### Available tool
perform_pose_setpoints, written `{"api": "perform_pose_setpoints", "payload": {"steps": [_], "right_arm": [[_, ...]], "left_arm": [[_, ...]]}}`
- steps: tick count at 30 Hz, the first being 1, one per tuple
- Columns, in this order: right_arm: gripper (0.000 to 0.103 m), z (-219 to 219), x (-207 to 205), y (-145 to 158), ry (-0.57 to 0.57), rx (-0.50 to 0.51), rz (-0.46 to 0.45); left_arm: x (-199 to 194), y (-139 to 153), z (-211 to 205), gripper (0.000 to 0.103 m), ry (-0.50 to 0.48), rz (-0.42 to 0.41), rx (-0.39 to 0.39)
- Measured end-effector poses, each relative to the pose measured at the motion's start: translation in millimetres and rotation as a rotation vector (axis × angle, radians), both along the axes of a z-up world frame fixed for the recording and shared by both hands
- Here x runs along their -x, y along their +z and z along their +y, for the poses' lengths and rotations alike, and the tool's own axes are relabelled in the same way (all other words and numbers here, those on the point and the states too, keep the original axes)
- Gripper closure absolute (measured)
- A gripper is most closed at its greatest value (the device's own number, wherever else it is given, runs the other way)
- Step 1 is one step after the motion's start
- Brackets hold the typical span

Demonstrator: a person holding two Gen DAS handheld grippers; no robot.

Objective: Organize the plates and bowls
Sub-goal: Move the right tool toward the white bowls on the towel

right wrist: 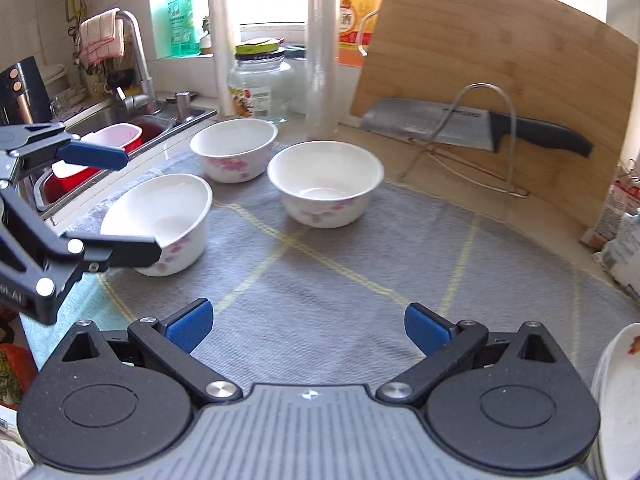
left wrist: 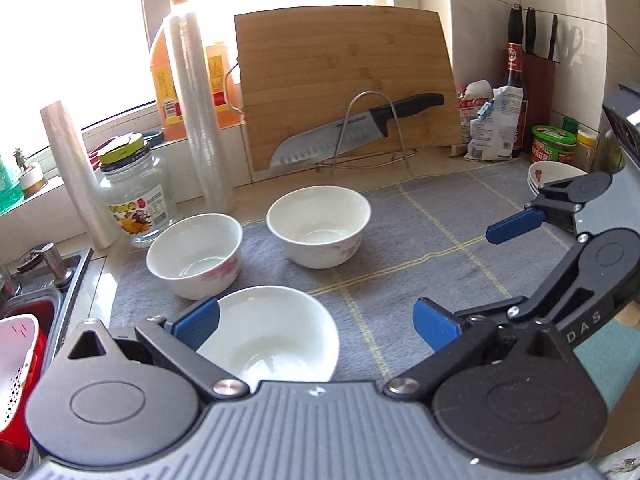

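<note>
Three white bowls with pink flowers stand on a grey mat (left wrist: 420, 248). In the left wrist view the near bowl (left wrist: 272, 332) lies low between the fingers of my open left gripper (left wrist: 316, 324), whose left pad (left wrist: 198, 322) overlaps the bowl's left rim. Behind it are a left bowl (left wrist: 196, 256) and a far bowl (left wrist: 320, 232). The right wrist view shows the same near bowl (right wrist: 160, 208), left bowl (right wrist: 234, 148) and far bowl (right wrist: 324, 180). My right gripper (right wrist: 308, 328) is open and empty over bare mat (right wrist: 320, 280). A stack of plates (right wrist: 616, 392) sits at its right.
A bamboo cutting board (left wrist: 344, 80) leans on the wall behind a wire rack holding a knife (left wrist: 352, 128). A glass jar (left wrist: 136, 196), film rolls (left wrist: 200, 112) and oil bottles stand back left. A sink (right wrist: 120, 128) with a red-and-white basket is left; condiments (left wrist: 492, 120) right.
</note>
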State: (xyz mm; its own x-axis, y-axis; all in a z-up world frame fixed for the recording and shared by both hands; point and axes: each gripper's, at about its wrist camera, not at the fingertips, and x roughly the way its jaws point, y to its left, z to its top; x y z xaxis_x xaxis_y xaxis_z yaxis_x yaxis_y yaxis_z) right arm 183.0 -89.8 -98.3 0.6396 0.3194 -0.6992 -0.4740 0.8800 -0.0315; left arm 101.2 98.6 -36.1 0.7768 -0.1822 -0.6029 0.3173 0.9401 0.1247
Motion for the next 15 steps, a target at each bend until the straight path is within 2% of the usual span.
{"api": "perform_pose_setpoints", "payload": {"steps": [7,15], "right_arm": [[0.0,46.8,2.5,-13.4,0.051,0.028,0.007],[0.0,85.7,0.8,-20.8,0.115,0.043,0.001]], "left_arm": [[-8.6,-3.1,47.4,0.001,0.032,0.032,0.014],[-32.1,-11.8,74.4,0.001,0.035,0.093,0.017]]}}
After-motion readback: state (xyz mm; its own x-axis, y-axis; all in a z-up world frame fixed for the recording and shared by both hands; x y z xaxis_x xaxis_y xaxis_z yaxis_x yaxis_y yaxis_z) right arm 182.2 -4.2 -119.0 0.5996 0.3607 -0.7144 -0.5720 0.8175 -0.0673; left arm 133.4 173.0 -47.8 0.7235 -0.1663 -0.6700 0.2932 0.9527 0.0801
